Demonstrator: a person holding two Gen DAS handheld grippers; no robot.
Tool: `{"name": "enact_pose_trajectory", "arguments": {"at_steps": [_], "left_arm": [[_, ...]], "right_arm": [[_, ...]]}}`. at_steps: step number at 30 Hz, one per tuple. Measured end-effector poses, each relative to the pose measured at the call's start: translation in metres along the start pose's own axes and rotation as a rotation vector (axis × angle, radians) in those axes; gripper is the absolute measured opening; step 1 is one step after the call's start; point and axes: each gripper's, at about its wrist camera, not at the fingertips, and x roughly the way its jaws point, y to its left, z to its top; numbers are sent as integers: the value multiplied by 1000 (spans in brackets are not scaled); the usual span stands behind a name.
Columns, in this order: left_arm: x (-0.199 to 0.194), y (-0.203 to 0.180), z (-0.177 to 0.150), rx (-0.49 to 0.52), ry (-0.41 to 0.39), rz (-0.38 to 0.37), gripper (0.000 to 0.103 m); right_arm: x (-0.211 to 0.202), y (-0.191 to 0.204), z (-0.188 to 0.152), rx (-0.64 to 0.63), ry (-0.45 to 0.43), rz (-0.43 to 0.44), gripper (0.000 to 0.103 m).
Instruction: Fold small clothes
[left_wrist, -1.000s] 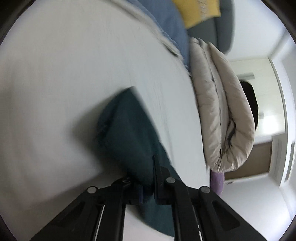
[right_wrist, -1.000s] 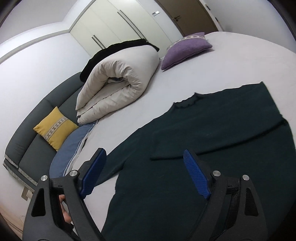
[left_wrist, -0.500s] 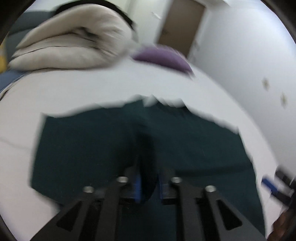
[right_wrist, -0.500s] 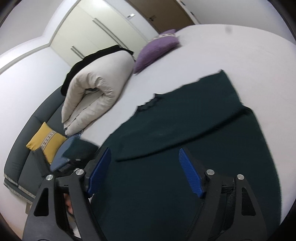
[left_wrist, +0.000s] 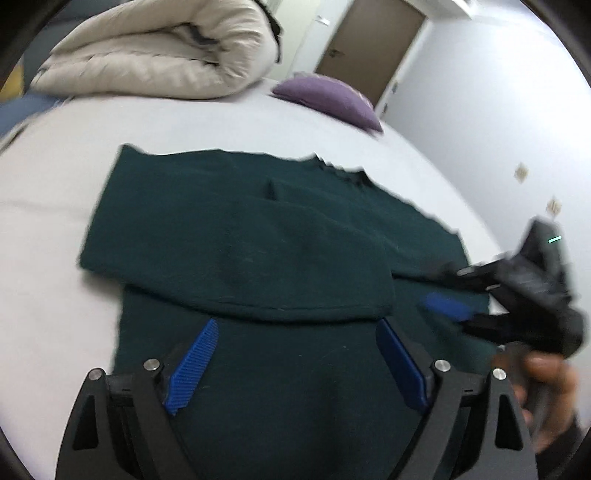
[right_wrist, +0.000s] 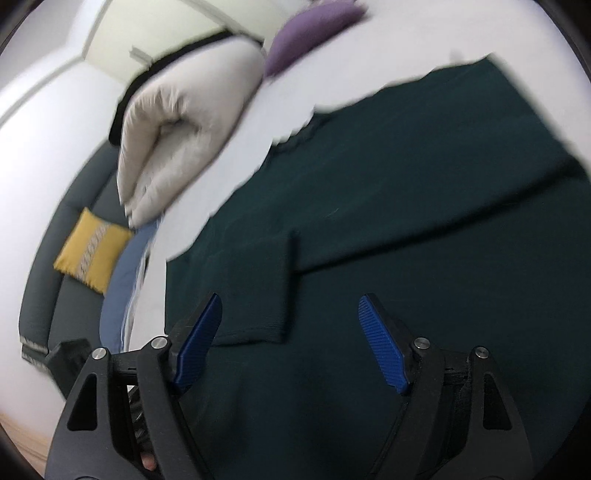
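Note:
A dark green sweater (left_wrist: 258, 240) lies flat on the white bed (left_wrist: 74, 147), both sleeves folded across its body. It fills most of the right wrist view (right_wrist: 406, 221). My left gripper (left_wrist: 297, 332) is open and empty, hovering just above the sweater's lower part, near the folded sleeve's cuff edge. My right gripper (right_wrist: 290, 314) is open and empty above the sweater's lower body; it also shows in the left wrist view (left_wrist: 517, 295) at the right, held by a hand.
A rolled cream duvet (left_wrist: 159, 55) and a purple pillow (left_wrist: 328, 96) lie at the far side of the bed. A grey sofa with a yellow cushion (right_wrist: 92, 254) and a blue cloth (right_wrist: 125, 280) stands beside the bed. A brown door (left_wrist: 369, 33) is behind.
My left gripper carried the left sleeve across the sweater's body, let it go and opened. My right gripper stayed open and moved lower over the sweater.

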Motion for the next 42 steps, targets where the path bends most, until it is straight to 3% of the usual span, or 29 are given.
{"name": "enact_pose_trajectory", "arguments": {"at_steps": [3, 5, 6, 7, 10, 15, 21, 24, 29, 32, 34, 38, 42], "left_arm": [[-19, 25, 8, -60, -39, -2, 88], [-27, 42, 15, -100, -62, -3, 88], [-32, 51, 19, -120, -70, 3, 88], [-33, 56, 22, -131, -75, 6, 88], [-43, 78, 33, -179, -110, 17, 85], [-55, 110, 52, -241, -157, 50, 85], [-47, 118, 79, -242, -169, 72, 85], [-31, 118, 89, -225, -141, 90, 85], [14, 113, 107, -177, -56, 137, 81], [38, 113, 114, -169, -1, 160, 80], [51, 111, 120, -152, 14, 196, 79], [66, 113, 129, -154, 27, 194, 77], [84, 115, 135, -147, 57, 196, 62]], "right_arm": [[42, 15, 4, -43, 85, -61, 74], [54, 26, 6, -90, 71, -106, 73], [58, 31, 7, -114, 69, -121, 62], [63, 34, 8, -127, 77, -134, 42], [66, 40, 12, -155, 86, -145, 7], [33, 79, 21, -310, 12, -150, 6], [-11, 102, 66, -425, -96, -162, 6], [-17, 77, 89, -408, -122, -207, 6], [7, 11, 111, -322, -52, -274, 6], [17, -22, 109, -236, -37, -238, 6], [23, -29, 106, -229, -29, -228, 6], [16, -35, 98, -205, -36, -186, 6], [14, -49, 86, -177, -23, -187, 6]]}}
